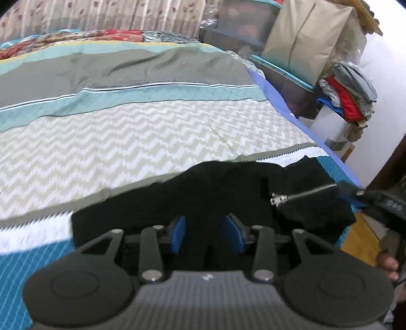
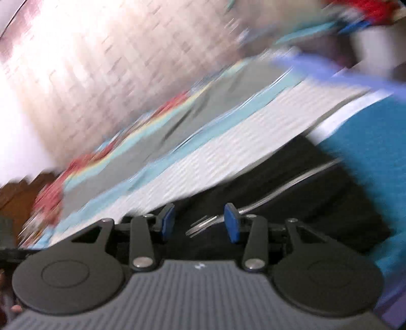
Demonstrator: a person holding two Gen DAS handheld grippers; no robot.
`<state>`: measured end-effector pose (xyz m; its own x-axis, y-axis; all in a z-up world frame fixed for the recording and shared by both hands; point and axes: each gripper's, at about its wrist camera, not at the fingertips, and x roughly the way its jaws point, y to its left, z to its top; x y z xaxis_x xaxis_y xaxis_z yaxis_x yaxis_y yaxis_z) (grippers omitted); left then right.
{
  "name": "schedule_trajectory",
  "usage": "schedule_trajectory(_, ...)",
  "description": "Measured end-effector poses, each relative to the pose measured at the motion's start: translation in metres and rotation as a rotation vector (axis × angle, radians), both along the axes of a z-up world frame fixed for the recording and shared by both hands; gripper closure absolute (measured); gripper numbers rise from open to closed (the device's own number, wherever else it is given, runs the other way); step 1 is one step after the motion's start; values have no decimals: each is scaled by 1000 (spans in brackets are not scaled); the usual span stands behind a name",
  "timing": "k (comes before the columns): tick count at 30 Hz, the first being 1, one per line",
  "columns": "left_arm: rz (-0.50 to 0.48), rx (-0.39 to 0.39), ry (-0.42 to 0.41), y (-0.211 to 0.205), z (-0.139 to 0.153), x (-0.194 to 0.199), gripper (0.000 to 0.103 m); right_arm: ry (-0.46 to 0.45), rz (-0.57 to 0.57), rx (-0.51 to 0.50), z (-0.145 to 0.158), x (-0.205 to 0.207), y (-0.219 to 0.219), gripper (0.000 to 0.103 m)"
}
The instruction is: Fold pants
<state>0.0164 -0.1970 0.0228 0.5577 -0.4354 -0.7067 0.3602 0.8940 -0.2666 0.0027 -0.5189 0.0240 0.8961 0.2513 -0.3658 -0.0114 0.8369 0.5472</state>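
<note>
Black pants [image 1: 223, 193] with a silver zipper [image 1: 302, 195] lie folded on the near part of the bed's quilt [image 1: 142, 134]. My left gripper [image 1: 207, 234] is open, its blue pads standing apart just above the black cloth. The other gripper's dark body shows at the pants' right edge in this view. In the blurred, tilted right wrist view the pants [image 2: 291, 193] lie under and ahead of my right gripper [image 2: 200, 222], which is open with its pads apart over the zipper [image 2: 274, 195].
The quilt has chevron, teal and grey bands. The bed's right edge [image 1: 279, 99] drops to a gap. Beyond it stand a white stand with piled clothes [image 1: 347, 96] and a beige bag [image 1: 309, 40]. A curtain [image 1: 101, 15] hangs behind the bed.
</note>
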Motion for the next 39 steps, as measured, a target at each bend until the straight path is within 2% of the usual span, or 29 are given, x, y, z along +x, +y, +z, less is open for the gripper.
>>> schedule_trajectory(1,-7,9,-2,-7,-3,6,66,-2,-75,-11,-1,-4,-18,56)
schedule_trajectory(3,-18,32,-5,-20,-13,22,66,21,-188,-17,-9,-9,-43,45)
schedule_trajectory(4,-27,37,-2,-25,-19,28,66,33,-228,-13,-12,-7,-41,37)
schedule_trajectory(6,-58,54,9,-40,-32,37,66,54,-275,12,-23,-9,-52,35)
schedule_trajectory(9,-128,111,101,-69,-62,48,66,94,-284,67,-37,-11,-54,32)
schedule_trajectory(12,-157,195,59,-87,-66,40,59,127,-218,130,-53,-1,-40,33)
schedule_trajectory(13,-163,207,60,-89,-64,39,59,140,-192,131,-54,-4,-37,53)
schedule_trajectory(14,-170,209,63,-89,-62,38,57,162,-178,122,-58,-2,-34,89)
schedule_trajectory(15,-174,207,69,-87,-60,39,57,166,-189,132,-60,-7,-32,88)
schedule_trajectory(19,-139,179,98,-81,-43,39,58,149,-236,281,-66,-33,-49,89)
schedule_trajectory(21,-133,123,82,-87,-22,39,58,159,-230,323,-73,-36,-52,89)
schedule_trajectory(23,-170,54,46,-104,0,41,56,145,-213,320,-68,-35,-53,88)
schedule_trajectory(25,-236,17,4,-134,20,45,53,142,-203,317,-65,-31,-54,88)
schedule_trajectory(27,-318,33,-11,-175,28,53,49,138,-185,300,-64,-31,-55,87)
schedule_trajectory(29,-396,99,-23,-224,27,65,43,133,-171,286,-65,-33,-56,86)
schedule_trajectory(31,-450,170,-19,-271,16,77,39,130,-166,298,-67,-33,-57,86)
schedule_trajectory(34,-481,232,39,-317,-8,96,24,126,-158,321,-72,-34,-61,84)
schedule_trajectory(36,-469,239,85,-329,-23,105,30,124,-150,329,-75,-35,-64,83)
schedule_trajectory(38,-486,206,192,-337,-40,109,91,124,-141,335,-76,-35,-67,83)
schedule_trajectory(39,-486,200,221,-339,-44,109,91,125,-137,339,-77,-35,-68,83)
